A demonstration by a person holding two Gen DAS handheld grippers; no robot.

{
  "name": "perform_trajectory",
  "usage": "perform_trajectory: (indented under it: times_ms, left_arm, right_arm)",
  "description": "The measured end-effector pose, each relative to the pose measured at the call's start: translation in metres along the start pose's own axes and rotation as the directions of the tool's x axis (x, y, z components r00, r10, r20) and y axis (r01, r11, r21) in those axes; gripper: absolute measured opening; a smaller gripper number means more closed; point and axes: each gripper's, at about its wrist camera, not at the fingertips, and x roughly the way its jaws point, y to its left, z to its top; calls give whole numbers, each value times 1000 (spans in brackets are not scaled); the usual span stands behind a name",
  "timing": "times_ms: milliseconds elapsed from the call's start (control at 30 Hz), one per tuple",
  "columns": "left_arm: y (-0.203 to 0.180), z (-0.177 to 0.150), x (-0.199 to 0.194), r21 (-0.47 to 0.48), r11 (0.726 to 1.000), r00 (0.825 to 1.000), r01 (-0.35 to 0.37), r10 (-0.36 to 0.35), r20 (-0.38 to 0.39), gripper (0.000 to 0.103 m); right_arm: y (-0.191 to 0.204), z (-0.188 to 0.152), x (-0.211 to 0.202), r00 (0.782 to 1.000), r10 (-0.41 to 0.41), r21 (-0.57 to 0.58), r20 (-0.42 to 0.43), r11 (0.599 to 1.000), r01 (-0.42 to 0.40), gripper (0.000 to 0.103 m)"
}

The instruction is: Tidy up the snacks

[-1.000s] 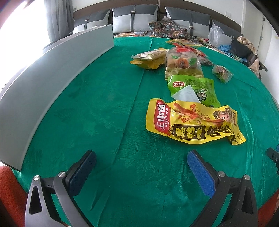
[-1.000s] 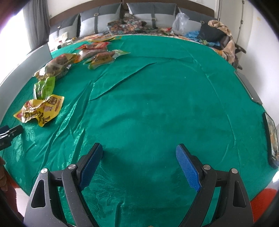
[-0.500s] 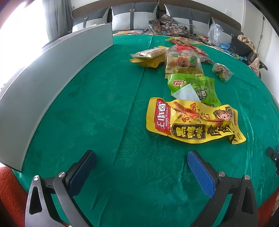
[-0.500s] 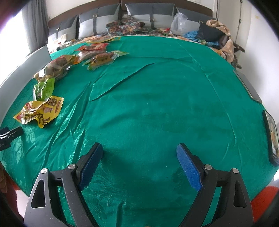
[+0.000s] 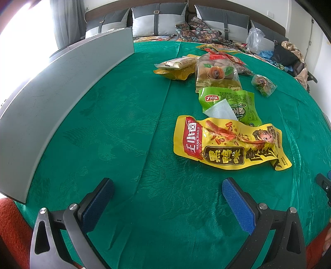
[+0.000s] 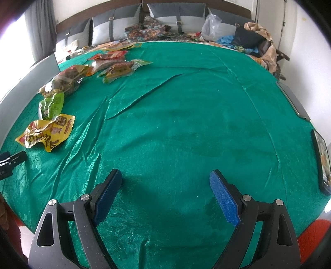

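Note:
A yellow snack bag (image 5: 229, 143) lies flat on the green tablecloth, just ahead and right of my left gripper (image 5: 167, 184), which is open and empty. Behind it lie a green snack bag (image 5: 229, 103), a clear bag of brown pastries (image 5: 216, 75), a yellow-gold packet (image 5: 178, 66) and a small wrapped snack (image 5: 263, 84). In the right wrist view the yellow bag (image 6: 46, 132) and green bag (image 6: 50, 105) are far left. My right gripper (image 6: 165, 175) is open and empty over bare cloth.
A grey panel (image 5: 51, 99) stands along the table's left edge. More snack packets (image 6: 115, 62) lie at the far left back. A dark tablet or tray (image 6: 321, 161) lies at the right edge. A sofa with cushions (image 6: 165, 14) is behind the table.
Both grippers stay open and nearly still. The views shift only slightly; no snack has moved.

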Motion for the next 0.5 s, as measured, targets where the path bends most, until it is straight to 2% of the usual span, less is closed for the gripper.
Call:
perform_trajectory:
  times_ms: [367, 500]
  left_arm:
    - [0, 0, 0, 0, 1000, 1000, 2, -2, -1, 103]
    - [2, 3, 2, 25, 999, 999, 29, -28, -29, 103]
  right_arm:
    - [0, 0, 0, 1000, 0, -1, 0, 1000, 0, 90]
    - [0, 0, 0, 1000, 2, -2, -3, 1000, -2, 90]
